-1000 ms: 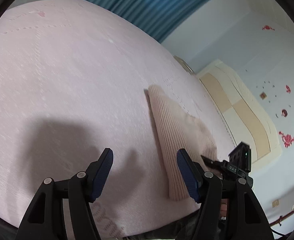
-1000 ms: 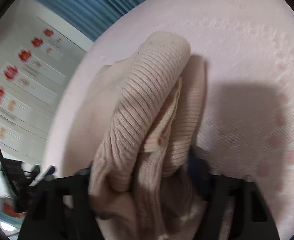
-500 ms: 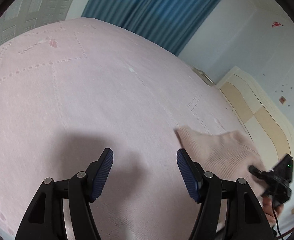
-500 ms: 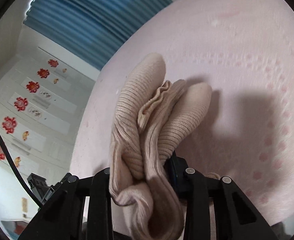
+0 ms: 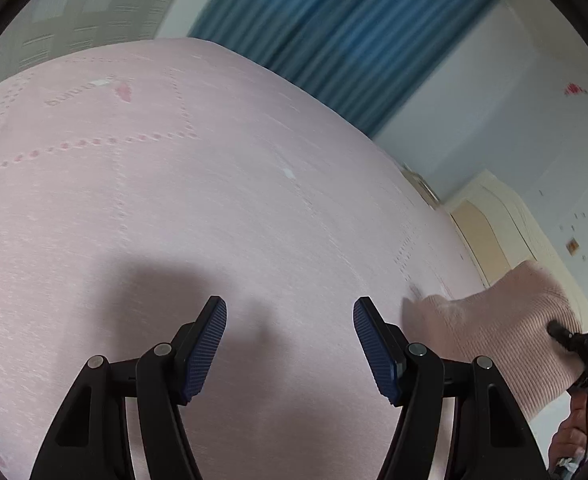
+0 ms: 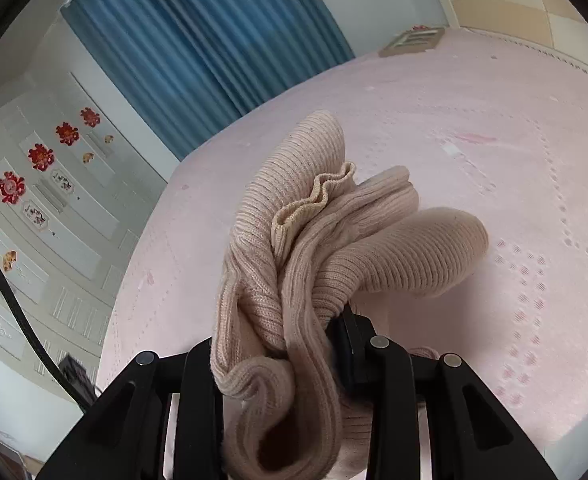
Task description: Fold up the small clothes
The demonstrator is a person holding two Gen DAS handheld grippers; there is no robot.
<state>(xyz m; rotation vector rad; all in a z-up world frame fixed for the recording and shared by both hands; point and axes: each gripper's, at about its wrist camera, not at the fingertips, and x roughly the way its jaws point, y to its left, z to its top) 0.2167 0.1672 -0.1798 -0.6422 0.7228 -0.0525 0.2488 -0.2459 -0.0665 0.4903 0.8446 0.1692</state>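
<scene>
Pink quilted bedspread under blue pleated curtains. At left, left gripper spread apart, empty. At right, right gripper clamped on bunched beige ribbed knit garment, lifted off the bed. Step judged: pick-up before spreading; next, lay flat, grip a free edge.

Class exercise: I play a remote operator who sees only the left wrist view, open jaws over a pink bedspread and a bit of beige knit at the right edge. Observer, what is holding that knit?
Observer: The right gripper is shut on the beige knit garment, bunched between its jaws.
Operator: Is the garment folded flat?
Observer: No. In the right wrist view it hangs in loose rolls, with a frilled edge sticking out.
Operator: Anything in the left gripper?
Observer: Nothing. The left gripper is open over the bare bedspread.
</scene>
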